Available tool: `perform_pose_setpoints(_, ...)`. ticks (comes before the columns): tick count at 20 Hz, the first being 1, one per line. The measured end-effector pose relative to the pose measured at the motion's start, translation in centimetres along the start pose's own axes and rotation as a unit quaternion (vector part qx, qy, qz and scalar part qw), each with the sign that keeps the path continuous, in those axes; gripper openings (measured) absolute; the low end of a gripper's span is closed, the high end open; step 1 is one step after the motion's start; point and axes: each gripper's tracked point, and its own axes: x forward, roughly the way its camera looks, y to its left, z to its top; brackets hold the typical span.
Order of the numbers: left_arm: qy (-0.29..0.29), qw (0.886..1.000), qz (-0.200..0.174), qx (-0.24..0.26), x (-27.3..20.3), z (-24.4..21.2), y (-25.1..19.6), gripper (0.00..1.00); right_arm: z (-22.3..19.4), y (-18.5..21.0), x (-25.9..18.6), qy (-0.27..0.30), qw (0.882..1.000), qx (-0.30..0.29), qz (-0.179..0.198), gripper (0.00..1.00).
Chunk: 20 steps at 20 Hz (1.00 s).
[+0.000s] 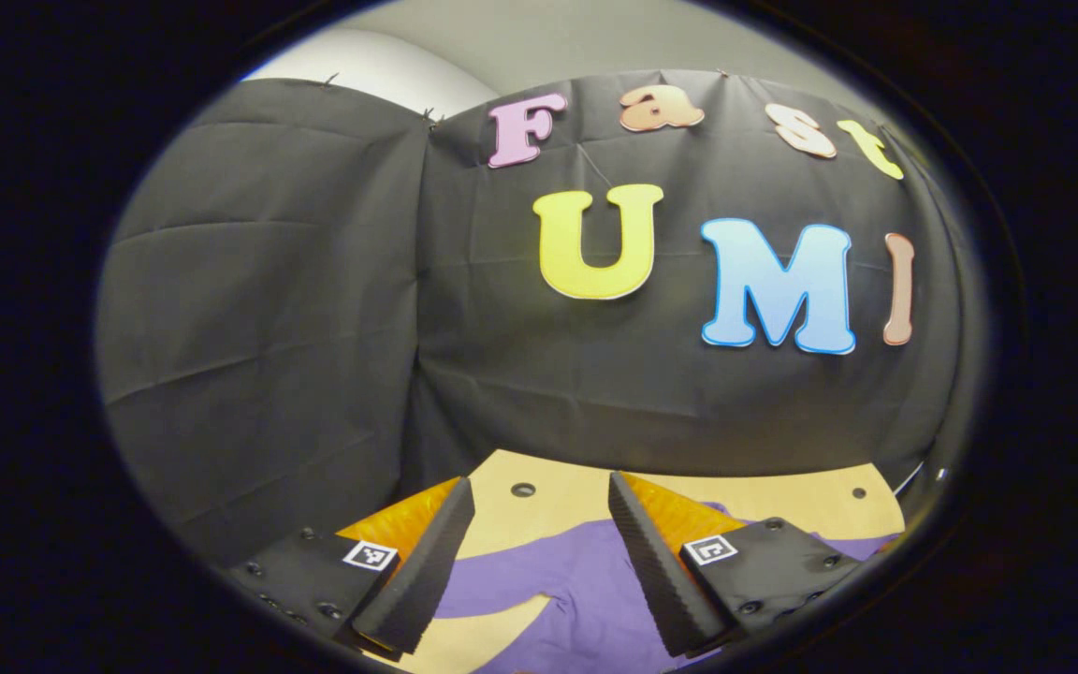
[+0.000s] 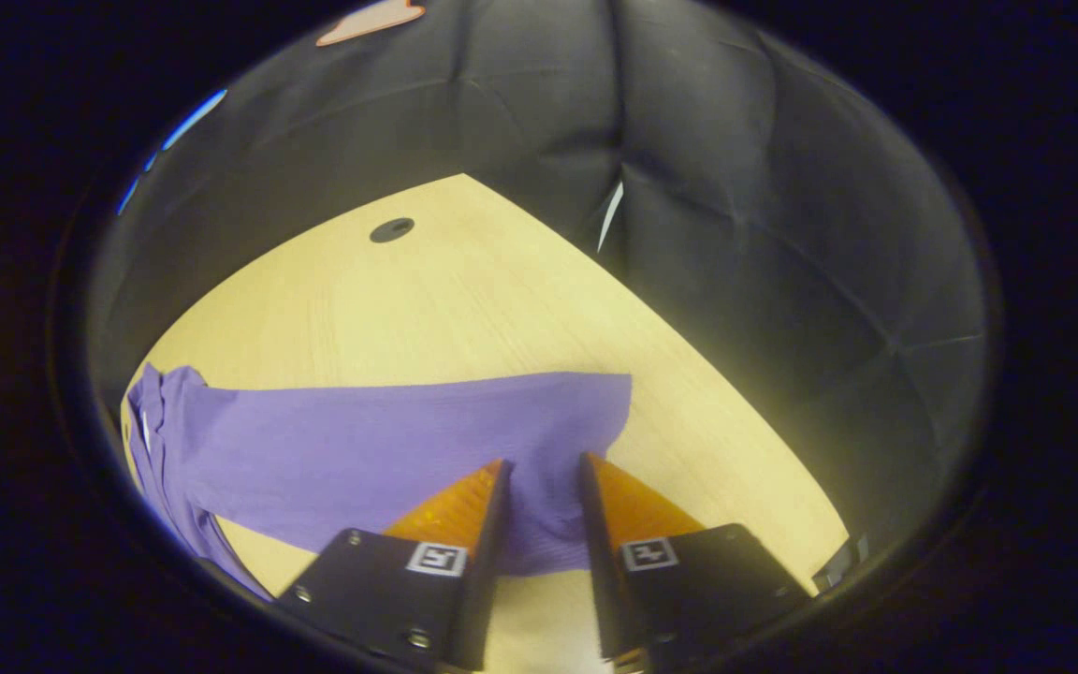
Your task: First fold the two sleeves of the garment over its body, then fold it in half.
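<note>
Left claw: the left claw is released, its fingers spread wide with nothing between them, held above the table and facing the booth wall.
Under the left claw: purple garment lies on the table below and between the fingers, with a curved strip of bare wood showing through.
Right claw: the right claw is released, fingers parted by a narrow gap and tilted down over the cloth; whether the tips touch the fabric cannot be told.
Sleeve: a long purple sleeve lies flat across the table, its cuff end just beyond the right fingertips.
Table: light wooden table with a dark round hole near its far edge.
Wall: black cloth behind the table.
</note>
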Motion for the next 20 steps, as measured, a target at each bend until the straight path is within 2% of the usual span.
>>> perform_pose_setpoints(1,-0.001,1.000,0.003,0.000,0.0,0.0,0.2,0.96,-0.2,0.2,0.2,0.001,1.000,0.003,-0.002,0.24)
perform_pose_setpoints(3,-0.001,1.000,0.006,-0.001,-0.2,-0.1,0.6,0.96,-0.3,0.2,-0.6,0.010,1.000,0.006,-0.016,0.05)
perform_pose_setpoints(7,-0.001,1.000,0.003,-0.003,-0.3,-0.2,1.0,0.95,-0.1,0.8,-0.7,0.025,1.000,0.011,-0.010,0.06)
perform_pose_setpoints(12,0.001,1.000,-0.012,-0.014,-0.2,-0.4,0.8,0.96,1.1,3.9,-2.5,0.003,1.000,0.008,0.015,0.05)
perform_pose_setpoints(13,0.000,1.000,-0.014,-0.014,-0.3,-0.4,0.9,0.96,1.4,4.8,-3.1,0.000,1.000,0.005,0.025,0.09)
perform_pose_setpoints(14,-0.001,1.000,-0.015,-0.015,-0.3,-0.4,1.1,0.96,1.8,6.0,-3.8,-0.004,0.999,0.002,0.036,0.05)
perform_pose_setpoints(20,-0.001,1.000,-0.005,-0.020,-1.1,-0.6,4.8,0.95,4.0,16.6,-7.9,-0.043,0.991,-0.021,0.126,0.05)
